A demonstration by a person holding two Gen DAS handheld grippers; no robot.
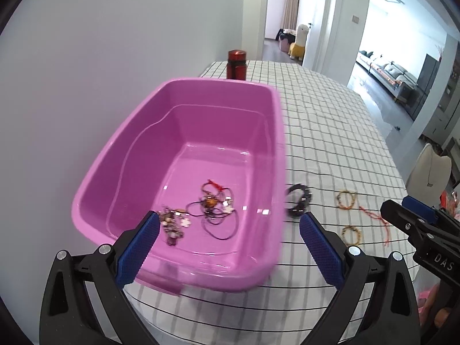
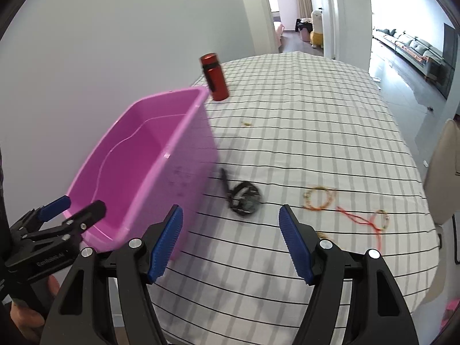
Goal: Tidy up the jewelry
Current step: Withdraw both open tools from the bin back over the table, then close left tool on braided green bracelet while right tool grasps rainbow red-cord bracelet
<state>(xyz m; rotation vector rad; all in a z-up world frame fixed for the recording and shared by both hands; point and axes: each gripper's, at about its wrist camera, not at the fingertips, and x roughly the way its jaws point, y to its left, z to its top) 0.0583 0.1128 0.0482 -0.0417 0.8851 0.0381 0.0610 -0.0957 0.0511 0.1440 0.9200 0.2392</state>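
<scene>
A pink plastic tub (image 1: 253, 109) stands on the checked tablecloth; it also shows in the right wrist view (image 2: 178, 115). A tangle of cords, charms and bracelets (image 1: 210, 204) lies on its floor. A black bracelet (image 1: 299, 201) lies on the cloth just right of the tub, blurred in the right wrist view (image 2: 244, 198). A gold beaded bracelet (image 1: 346, 199), a second one (image 1: 351, 234) and a red cord (image 1: 376, 218) lie further right; the right wrist view shows a gold bracelet (image 2: 319, 198) and the red cord (image 2: 365, 221). My left gripper (image 1: 230, 244) is open and empty over the tub's near rim. My right gripper (image 2: 230, 241) is open and empty, short of the black bracelet.
A red metal bottle (image 1: 236, 64) stands behind the tub near the wall, also seen in the right wrist view (image 2: 215, 77). A white necklace bust (image 1: 429, 172) stands past the table's right edge. The checked tablecloth (image 2: 302, 120) stretches back toward a doorway.
</scene>
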